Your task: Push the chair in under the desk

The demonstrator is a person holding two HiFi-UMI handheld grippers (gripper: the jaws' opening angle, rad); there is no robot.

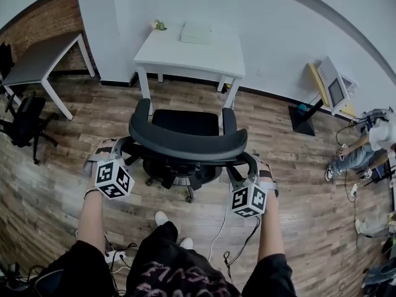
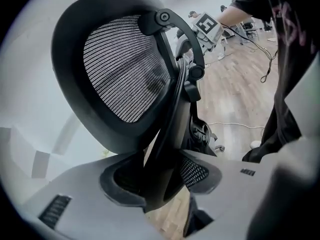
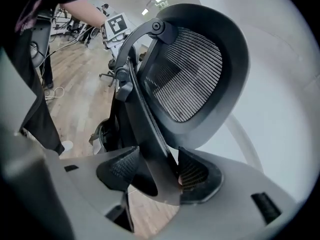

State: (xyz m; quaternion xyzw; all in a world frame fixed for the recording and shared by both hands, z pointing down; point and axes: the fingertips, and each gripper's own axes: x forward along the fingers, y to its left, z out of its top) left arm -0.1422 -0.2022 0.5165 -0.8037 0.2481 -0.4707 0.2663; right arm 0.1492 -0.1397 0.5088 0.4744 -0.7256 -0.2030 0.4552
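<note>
Head view, left to right: well off to the left of the chair (image 1: 185, 142) stand a grey table (image 1: 37, 57) and a second black chair (image 1: 26, 119). The left claw (image 1: 124, 148) meets the left end of the chair's curved back frame, just behind the backrest. The chair stands square in front of the white counter (image 1: 185, 57) with its backrest toward the person. Its seat reaches about to the line of the counter's two near legs, and most of the chair is out on the wooden floor (image 1: 62, 184). On the counter, beyond the chair, lie a small plant (image 1: 159, 25) and a white box (image 1: 196, 33). The right claw (image 1: 246, 164) meets the right end of the same frame. Far to the chair's right a person (image 1: 365, 150) sits low on the floor.

Left gripper view: the jaws stand wide with a black strut of the chair's back frame between them, and both pads look pressed against it. The mesh backrest rises above.

Right gripper view: the jaws are likewise spread wide around the matching strut. The right pad (image 3: 192, 173) lies against it and the other sits close in at its side, so the strut looks clamped.
</note>
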